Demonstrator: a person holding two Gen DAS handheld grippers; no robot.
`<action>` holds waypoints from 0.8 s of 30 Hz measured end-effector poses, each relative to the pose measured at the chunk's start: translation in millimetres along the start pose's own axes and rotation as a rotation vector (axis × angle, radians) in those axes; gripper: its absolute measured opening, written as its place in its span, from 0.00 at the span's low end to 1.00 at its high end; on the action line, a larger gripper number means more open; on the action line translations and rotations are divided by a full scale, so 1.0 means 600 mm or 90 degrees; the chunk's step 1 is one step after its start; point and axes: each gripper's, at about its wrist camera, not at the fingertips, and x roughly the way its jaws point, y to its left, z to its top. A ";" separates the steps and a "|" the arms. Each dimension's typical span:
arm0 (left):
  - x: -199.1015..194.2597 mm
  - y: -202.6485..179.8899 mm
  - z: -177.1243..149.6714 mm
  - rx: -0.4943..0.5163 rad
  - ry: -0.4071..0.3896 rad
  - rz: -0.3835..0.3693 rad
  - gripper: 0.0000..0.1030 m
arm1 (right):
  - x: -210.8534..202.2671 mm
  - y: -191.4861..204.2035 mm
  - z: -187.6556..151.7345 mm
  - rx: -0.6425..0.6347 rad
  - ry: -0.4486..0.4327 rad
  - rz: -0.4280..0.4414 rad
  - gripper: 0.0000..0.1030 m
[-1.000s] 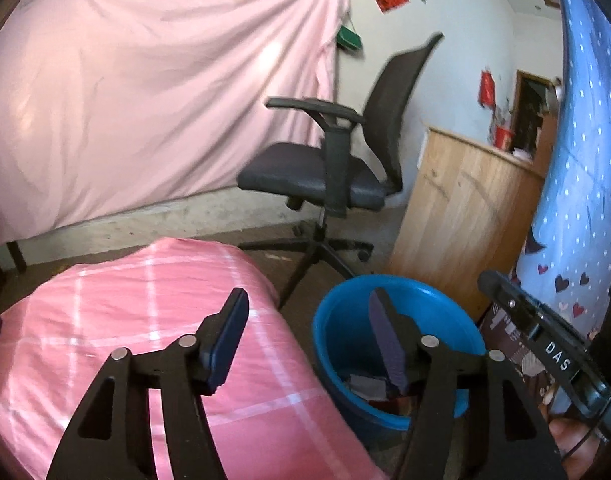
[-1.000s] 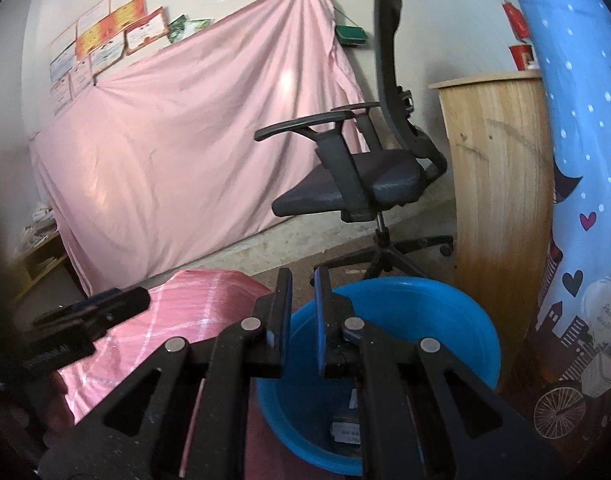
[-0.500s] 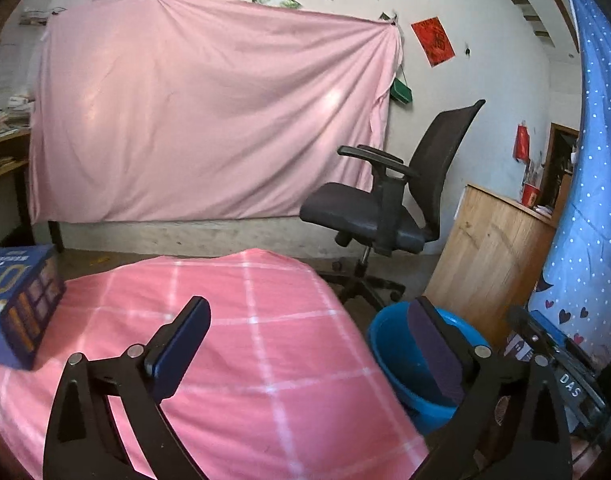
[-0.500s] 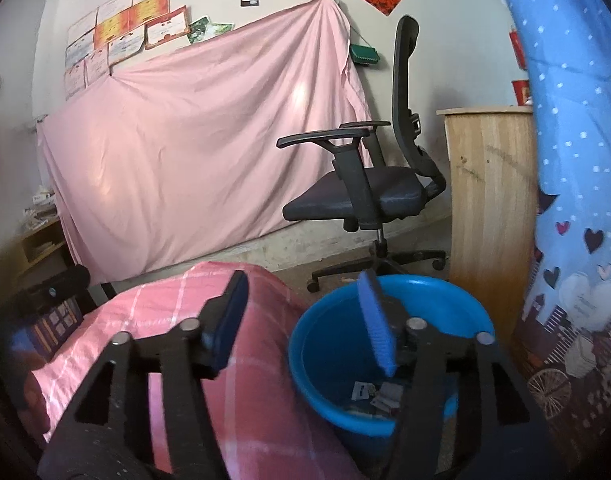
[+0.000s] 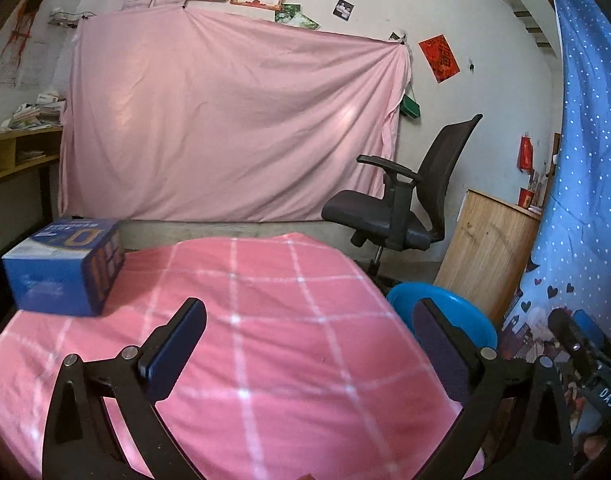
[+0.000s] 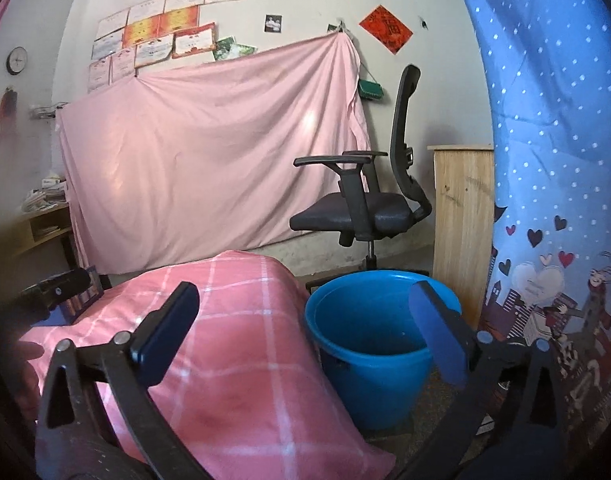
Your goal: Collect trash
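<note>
Above the pink-checked bench (image 5: 273, 344) we have both grippers, left (image 5: 305, 344) and right (image 6: 301, 332), fingers just spread wide and empty, so we judge a drop into the blue bucket (image 6: 369, 384) finished; next: reach for the blue box (image 5: 65, 268).

Under my left claw (image 5: 309, 332) lies a soft pink checked cloth (image 5: 289, 320), matt and a little creased. Off to its far left I see a glossy printed cardboard box (image 5: 65, 266). Past my right claw (image 6: 309, 320), just behind its right finger, stands a smooth, shiny blue plastic bucket (image 6: 369, 364). Behind that, a cabinet (image 6: 461, 216) of pale grained wood, dull-finished. The chair (image 6: 369, 184) looks like black mesh fabric and matt plastic. Ahead hangs a wrinkled pink sheet (image 5: 225, 128) with a faint sheen. Both claws are matt black plastic with metal rivets.
</note>
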 end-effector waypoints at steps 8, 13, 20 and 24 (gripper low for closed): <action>-0.067 0.024 -0.042 0.015 -0.008 0.022 0.98 | -0.081 0.038 -0.037 -0.018 -0.022 -0.013 1.00; -0.102 0.037 -0.075 0.032 -0.014 0.035 0.98 | -0.114 0.062 -0.058 -0.032 -0.030 -0.018 1.00; -0.129 0.041 -0.105 0.057 -0.028 0.046 0.98 | -0.133 0.078 -0.071 -0.036 -0.043 -0.020 1.00; -0.136 0.047 -0.110 0.056 -0.036 0.050 0.98 | -0.137 0.086 -0.074 -0.047 -0.047 -0.020 1.00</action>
